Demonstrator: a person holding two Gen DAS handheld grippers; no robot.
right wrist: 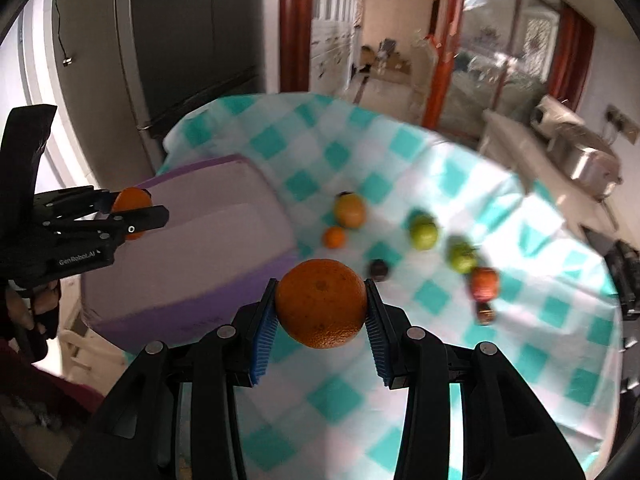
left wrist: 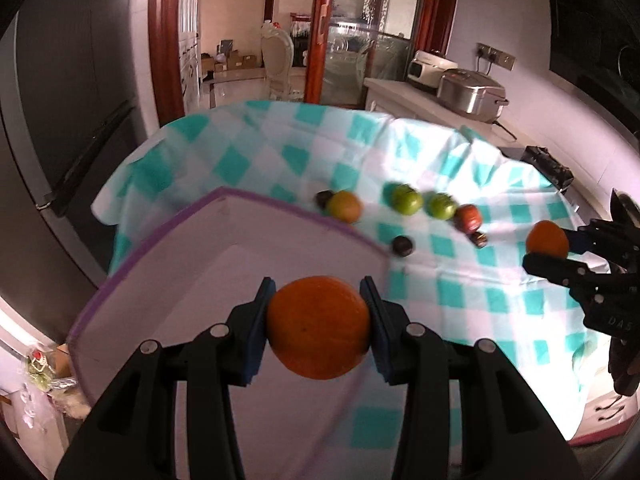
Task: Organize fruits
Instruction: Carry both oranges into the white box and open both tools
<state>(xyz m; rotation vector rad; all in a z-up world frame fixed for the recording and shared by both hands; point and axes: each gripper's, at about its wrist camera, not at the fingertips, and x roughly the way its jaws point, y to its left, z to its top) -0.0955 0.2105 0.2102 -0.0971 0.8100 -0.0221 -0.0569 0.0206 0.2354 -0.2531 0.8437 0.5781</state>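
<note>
My left gripper (left wrist: 318,308) is shut on an orange (left wrist: 318,326) and holds it above the white tray with a purple rim (left wrist: 168,248). My right gripper (right wrist: 320,304) is shut on another orange (right wrist: 320,304), held above the checked cloth just right of the tray (right wrist: 208,240). Each gripper shows in the other's view: the right one (left wrist: 548,250) at the far right, the left one (right wrist: 132,214) over the tray's left side. On the cloth lie a yellow-green fruit (right wrist: 350,210), a small orange (right wrist: 334,237), two green fruits (right wrist: 423,231), a red fruit (right wrist: 485,283) and dark small fruits (right wrist: 378,269).
The table carries a teal-and-white checked cloth (right wrist: 420,360). A dark fridge (right wrist: 168,48) stands behind the table at the left. A counter with a steel cooker (left wrist: 470,94) runs along the right wall. A black object (left wrist: 550,166) lies at the table's right edge.
</note>
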